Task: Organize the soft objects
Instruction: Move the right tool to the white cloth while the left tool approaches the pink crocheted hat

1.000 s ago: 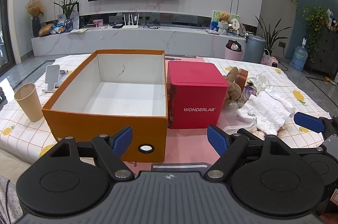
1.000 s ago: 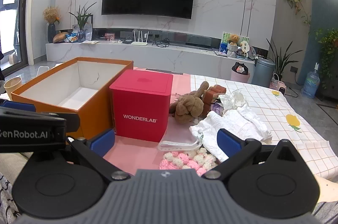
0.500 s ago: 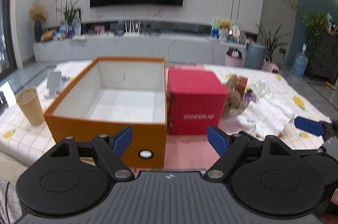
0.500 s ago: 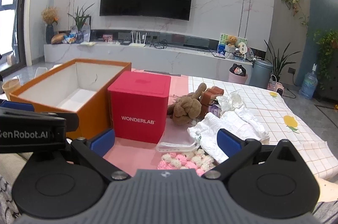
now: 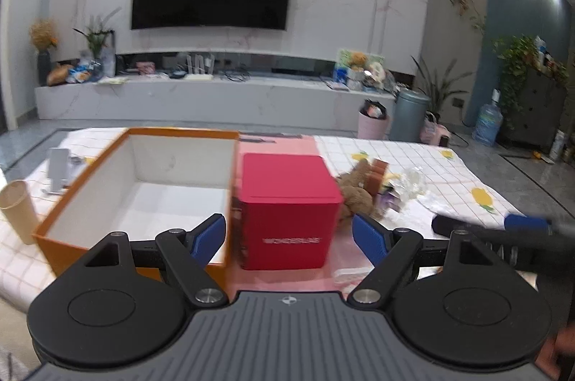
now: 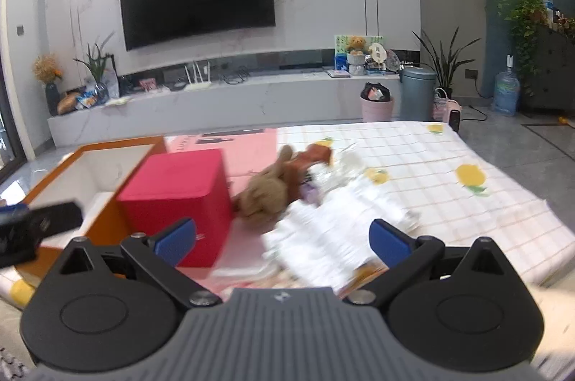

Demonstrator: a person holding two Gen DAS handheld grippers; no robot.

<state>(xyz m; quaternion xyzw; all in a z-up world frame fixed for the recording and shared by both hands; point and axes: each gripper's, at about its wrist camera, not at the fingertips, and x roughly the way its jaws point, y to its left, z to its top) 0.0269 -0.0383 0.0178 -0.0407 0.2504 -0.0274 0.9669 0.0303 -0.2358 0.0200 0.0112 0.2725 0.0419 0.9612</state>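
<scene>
Living room, checked cloth [image 6: 467,219] over a low table. Orange box [image 5: 136,172] standing empty, probably the bin for the soft things. Just right of that box, a red cube [image 5: 291,212]; further right, brown plush toy [image 6: 267,192] and white fabric [image 6: 323,237]. Left gripper [image 5: 289,239] spread, empty. Right gripper [image 6: 282,242] spread wide over the fabric, likely lining up a grab.
</scene>
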